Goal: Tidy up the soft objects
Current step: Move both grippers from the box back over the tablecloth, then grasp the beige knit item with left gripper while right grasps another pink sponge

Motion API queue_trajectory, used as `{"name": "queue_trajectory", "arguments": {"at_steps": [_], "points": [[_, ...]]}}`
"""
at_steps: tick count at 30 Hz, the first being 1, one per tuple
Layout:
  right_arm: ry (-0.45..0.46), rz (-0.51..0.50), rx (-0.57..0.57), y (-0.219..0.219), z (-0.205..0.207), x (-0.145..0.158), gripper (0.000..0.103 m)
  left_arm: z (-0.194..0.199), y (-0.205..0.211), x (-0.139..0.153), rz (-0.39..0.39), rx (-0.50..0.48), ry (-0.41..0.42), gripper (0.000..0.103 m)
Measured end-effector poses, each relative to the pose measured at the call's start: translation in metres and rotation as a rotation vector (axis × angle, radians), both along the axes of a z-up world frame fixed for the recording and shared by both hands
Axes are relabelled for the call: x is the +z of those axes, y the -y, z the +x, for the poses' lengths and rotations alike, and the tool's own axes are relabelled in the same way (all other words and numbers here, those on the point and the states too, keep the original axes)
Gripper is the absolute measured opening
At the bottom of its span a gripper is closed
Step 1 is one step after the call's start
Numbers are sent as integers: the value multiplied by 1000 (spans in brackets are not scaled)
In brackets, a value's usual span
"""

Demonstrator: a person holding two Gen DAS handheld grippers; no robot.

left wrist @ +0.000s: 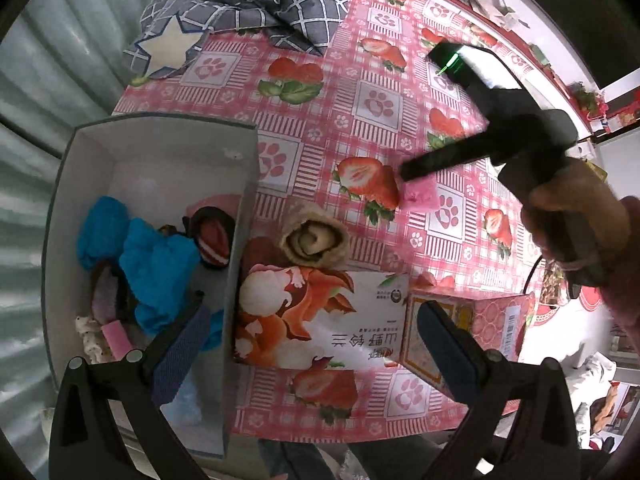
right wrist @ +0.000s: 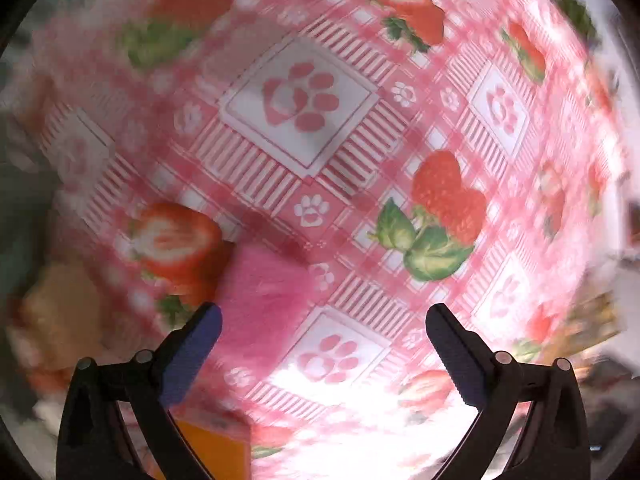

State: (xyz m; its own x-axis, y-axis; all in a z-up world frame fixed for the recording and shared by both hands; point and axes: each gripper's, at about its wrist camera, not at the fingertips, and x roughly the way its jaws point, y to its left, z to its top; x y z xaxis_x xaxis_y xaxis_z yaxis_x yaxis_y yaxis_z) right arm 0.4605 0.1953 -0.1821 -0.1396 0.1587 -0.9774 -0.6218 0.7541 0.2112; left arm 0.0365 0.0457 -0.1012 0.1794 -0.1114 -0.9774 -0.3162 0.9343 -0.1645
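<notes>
A white box (left wrist: 160, 136) on the left holds soft things: a blue cloth (left wrist: 156, 264), a dark red-and-white roll (left wrist: 214, 240) and a pink sponge piece (left wrist: 116, 338). A beige rolled cloth (left wrist: 314, 240) lies on the tablecloth beside the box. A small pink sponge (left wrist: 420, 196) lies near a printed strawberry; it also shows in the blurred right wrist view (right wrist: 260, 300). My left gripper (left wrist: 316, 344) is open and empty above the box's right wall. My right gripper (right wrist: 324, 344) is open, low over the tablecloth, with the pink sponge just beyond its left finger; in the left wrist view its fingers (left wrist: 432, 160) reach the sponge.
A tissue pack with a fox print (left wrist: 320, 320) and a pink carton (left wrist: 468, 332) lie near the table's front edge. A grey checked fabric with stars (left wrist: 240, 12) lies at the far end. The strawberry tablecloth (left wrist: 360, 100) covers the table.
</notes>
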Motion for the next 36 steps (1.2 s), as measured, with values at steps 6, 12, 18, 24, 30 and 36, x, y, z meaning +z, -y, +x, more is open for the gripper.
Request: {"name": "queue_trajectory", "arguments": {"at_steps": [6, 12, 18, 24, 30, 36], "points": [[-115, 143, 226, -54, -41, 10, 103, 0, 2, 1, 20, 0, -20, 103], [-18, -5, 405, -82, -69, -20, 103, -4, 0, -5, 18, 25, -45, 103], [181, -222, 309, -22, -37, -41, 103, 5, 6, -11, 3, -1, -46, 103], [25, 24, -82, 78, 20, -25, 103, 27, 12, -10, 2, -52, -28, 103], [-101, 71, -348, 123, 55, -51, 103, 63, 19, -29, 6, -74, -76, 103], [-120, 58, -394, 121, 50, -70, 103, 106, 27, -72, 34, -100, -177, 103]]}}
